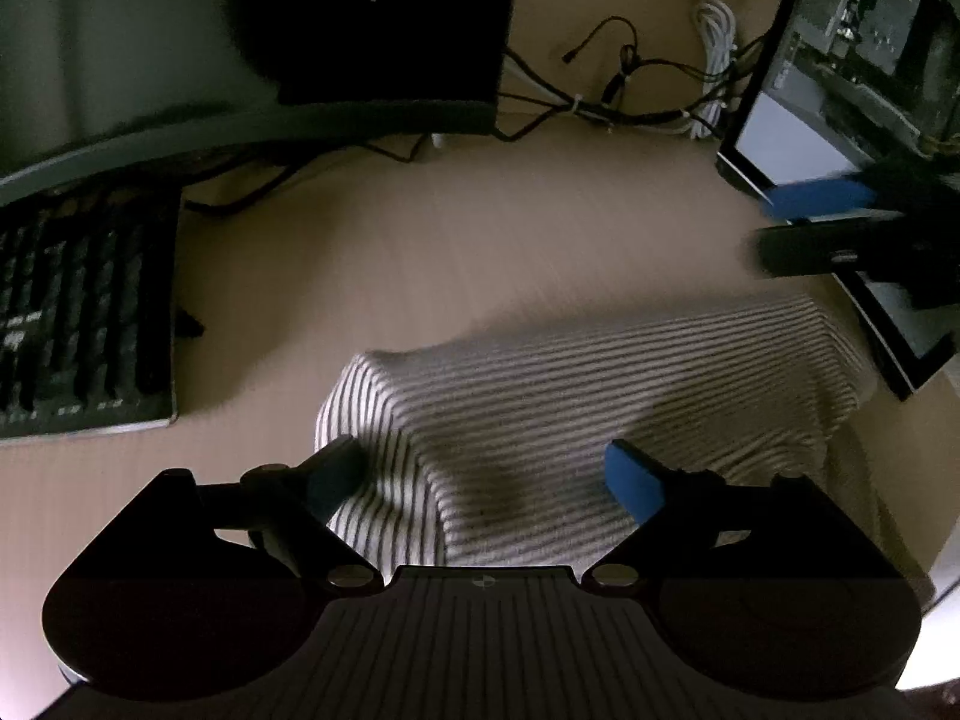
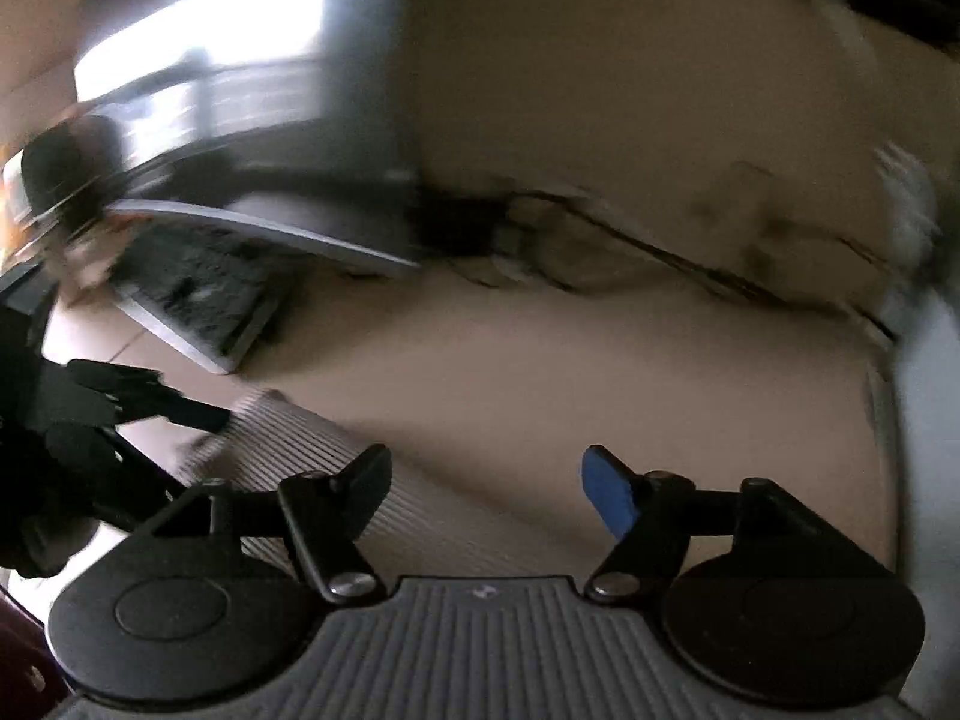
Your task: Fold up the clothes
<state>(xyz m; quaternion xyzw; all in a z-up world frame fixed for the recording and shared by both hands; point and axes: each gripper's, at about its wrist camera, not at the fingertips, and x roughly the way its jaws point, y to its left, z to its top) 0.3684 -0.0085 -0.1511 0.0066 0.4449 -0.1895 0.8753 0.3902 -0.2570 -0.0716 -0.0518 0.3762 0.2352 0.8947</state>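
Left wrist: striped garment (image 1: 588, 420) lies crosswise; both tongs (image 1: 486, 474) (image 2: 486, 492) released

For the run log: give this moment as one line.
step: fold clothes | left tongs: open above striped garment | right tongs: open, holding nothing | garment: folded on desk | right view: blurred

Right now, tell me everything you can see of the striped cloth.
The cloth is a soft fabric with thin dark and white stripes, folded into a rough rectangle and lying flat on the tan desk. Its near left corner is rumpled. The left tongs hover open over its near edge, and the right tongs are open near its far end; neither grips it.
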